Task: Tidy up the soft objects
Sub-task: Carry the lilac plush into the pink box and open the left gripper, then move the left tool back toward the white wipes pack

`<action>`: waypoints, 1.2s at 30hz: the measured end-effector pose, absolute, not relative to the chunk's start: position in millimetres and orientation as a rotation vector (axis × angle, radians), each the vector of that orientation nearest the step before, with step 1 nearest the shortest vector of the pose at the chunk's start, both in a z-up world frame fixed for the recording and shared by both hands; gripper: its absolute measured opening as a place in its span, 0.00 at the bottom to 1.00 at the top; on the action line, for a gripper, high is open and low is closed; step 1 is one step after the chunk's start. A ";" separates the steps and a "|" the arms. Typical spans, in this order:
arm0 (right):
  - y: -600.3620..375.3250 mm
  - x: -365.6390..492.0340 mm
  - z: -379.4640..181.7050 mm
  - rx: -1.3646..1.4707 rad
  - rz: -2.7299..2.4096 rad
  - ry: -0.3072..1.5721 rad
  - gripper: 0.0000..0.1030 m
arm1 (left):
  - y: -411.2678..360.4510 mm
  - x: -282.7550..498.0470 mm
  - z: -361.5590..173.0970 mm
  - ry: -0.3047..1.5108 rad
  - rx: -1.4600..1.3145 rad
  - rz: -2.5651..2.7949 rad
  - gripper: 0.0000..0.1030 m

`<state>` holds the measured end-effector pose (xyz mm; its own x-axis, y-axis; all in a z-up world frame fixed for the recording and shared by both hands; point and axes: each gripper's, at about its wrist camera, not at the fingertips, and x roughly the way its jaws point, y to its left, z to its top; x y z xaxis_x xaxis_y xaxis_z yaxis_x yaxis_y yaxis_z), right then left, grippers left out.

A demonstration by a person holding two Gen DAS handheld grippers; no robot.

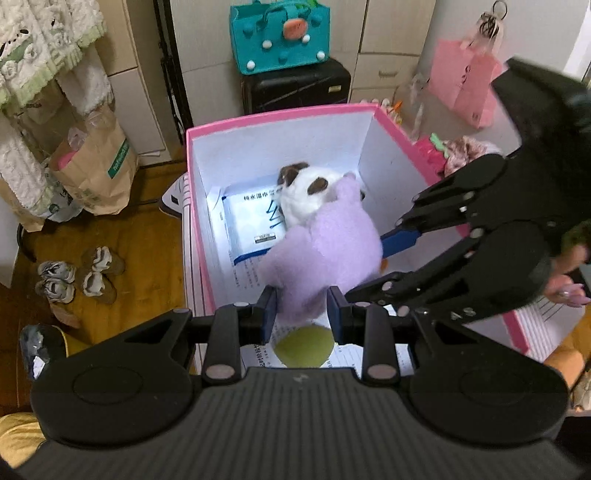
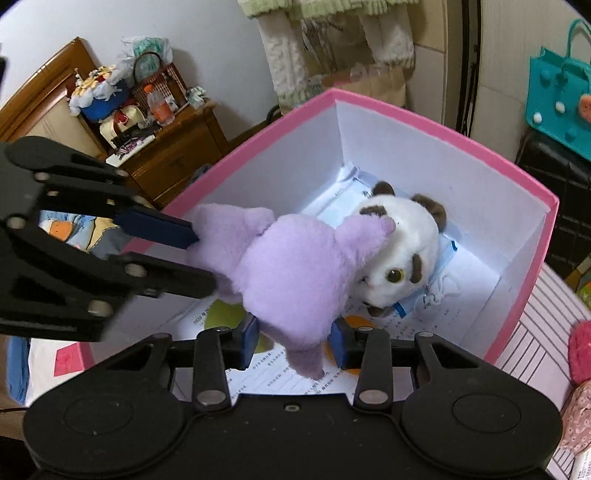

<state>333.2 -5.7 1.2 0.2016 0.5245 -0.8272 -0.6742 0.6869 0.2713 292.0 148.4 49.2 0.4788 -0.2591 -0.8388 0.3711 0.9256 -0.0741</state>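
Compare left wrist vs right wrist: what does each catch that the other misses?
Left wrist only: small shoes on the wooden floor, a brown paper bag, a pink paper bag.
Right wrist only: a cluttered wooden cabinet, the toy's yellow eye.
Both: purple-and-white plush toy over the pink cardboard box, left gripper and right gripper on it, teal felt bag.

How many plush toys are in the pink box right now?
1 visible: a purple-bodied plush toy with a white, brown-patched head, held over the pink box by the left gripper and right gripper. Others could lie hidden beneath it.
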 end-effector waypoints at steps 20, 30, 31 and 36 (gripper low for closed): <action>3.5 321.6 1.8 -0.195 0.783 1.121 0.37 | 152.1 294.3 43.1 0.964 0.062 -0.394 0.23; -73.1 245.7 66.2 -0.123 0.782 0.871 0.40 | 157.2 257.9 71.5 0.875 0.054 -0.418 0.25; -81.2 236.7 71.2 -0.124 0.776 0.849 0.40 | 155.2 253.0 75.5 0.864 0.055 -0.423 0.26; -118.4 202.3 91.9 -0.126 0.732 0.756 0.42 | 143.1 226.3 98.4 0.812 0.056 -0.451 0.28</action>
<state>202.3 -118.4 91.9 0.4961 0.5588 -0.6646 -0.6457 0.7492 0.1479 226.3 143.1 98.4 0.5989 -0.3674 -0.7116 0.4095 0.9041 -0.1221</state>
